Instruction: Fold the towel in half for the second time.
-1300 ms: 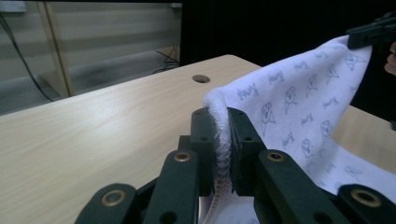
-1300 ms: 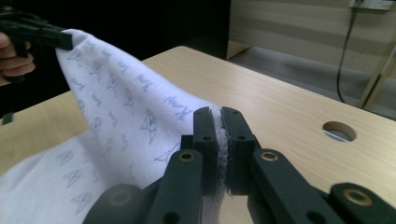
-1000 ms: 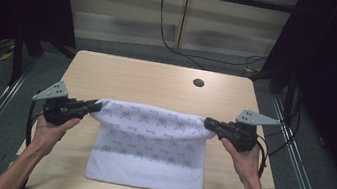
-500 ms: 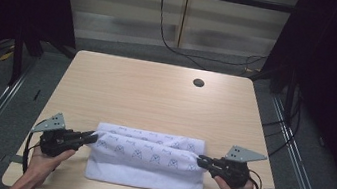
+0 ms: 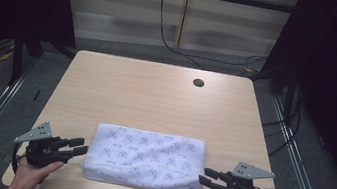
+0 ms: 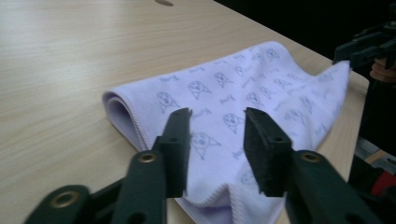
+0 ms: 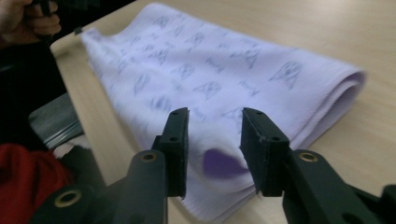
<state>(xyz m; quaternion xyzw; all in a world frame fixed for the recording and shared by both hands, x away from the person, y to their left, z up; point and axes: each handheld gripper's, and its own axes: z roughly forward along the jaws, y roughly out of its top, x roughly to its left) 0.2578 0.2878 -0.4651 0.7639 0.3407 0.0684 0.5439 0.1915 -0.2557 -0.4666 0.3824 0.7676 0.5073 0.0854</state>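
A pale lilac cloth (image 5: 147,158) printed with small faces lies folded in half near the table's front edge. My left gripper (image 5: 79,145) sits at its left end and my right gripper (image 5: 206,176) at its right end, both low over the table. In the left gripper view the left gripper (image 6: 217,123) has just been opening, and the cloth (image 6: 233,93) lies loose under the gap with its corner between the jaws. In the right gripper view the right gripper (image 7: 215,123) has likewise just been opening over the cloth (image 7: 210,70), and its pads are off the fabric.
The wooden table (image 5: 156,97) has a round cable hole (image 5: 198,83) at the back right. Its front edge runs just below both hands. A black cable (image 5: 166,28) hangs behind the table. Something red (image 7: 23,182) shows below the table edge.
Both grippers came toward the person and down, laying the cloth's held edge over onto the near half. Their jaws then opened and let go of the corners.
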